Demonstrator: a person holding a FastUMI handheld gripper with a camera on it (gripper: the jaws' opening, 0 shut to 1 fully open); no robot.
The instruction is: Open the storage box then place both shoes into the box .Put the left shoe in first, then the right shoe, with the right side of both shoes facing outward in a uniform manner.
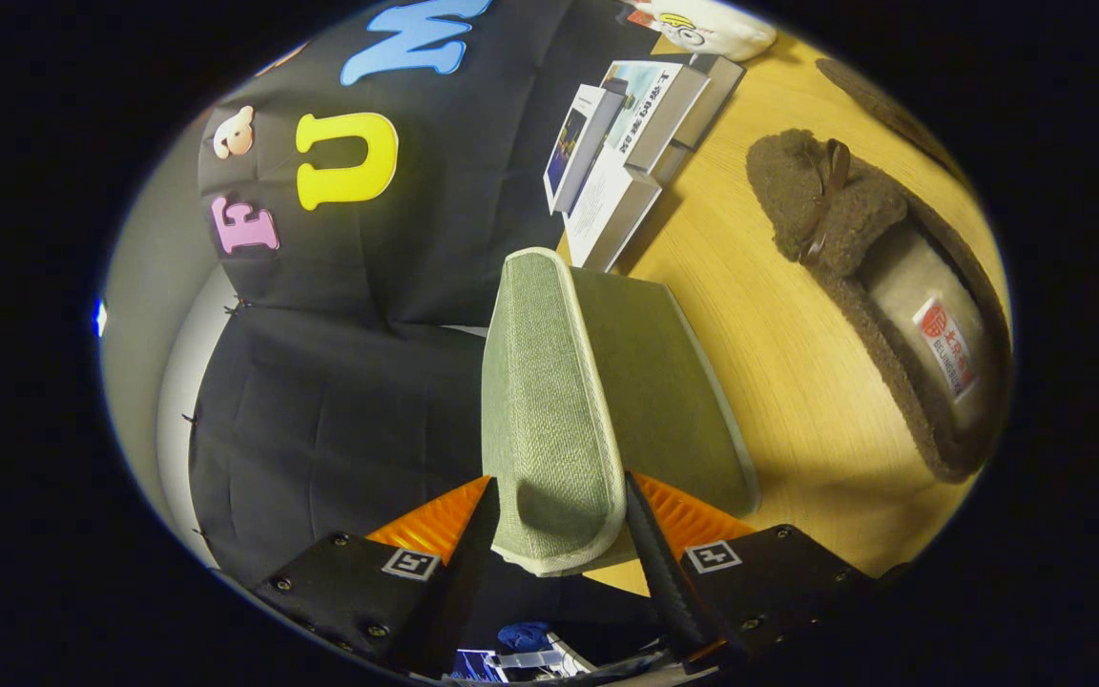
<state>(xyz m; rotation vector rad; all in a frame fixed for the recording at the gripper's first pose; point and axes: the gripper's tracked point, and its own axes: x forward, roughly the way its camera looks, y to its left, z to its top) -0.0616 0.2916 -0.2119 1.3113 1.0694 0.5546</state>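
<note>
The claw (pixel 559 520) is closed on the near edge of the green fabric lid (pixel 549 401) of the storage box, a finger pressing each face, with the lid running away toward 12 o'clock. The step looks like opening the box: swing the lid fully back while gripping firmly, so it will not fall shut. A brown fuzzy slipper (pixel 883 296) lies on the wooden tabletop (pixel 778 363) at 2 o'clock, beyond the lid; books (pixel 626 143) stand at 1 o'clock.
</note>
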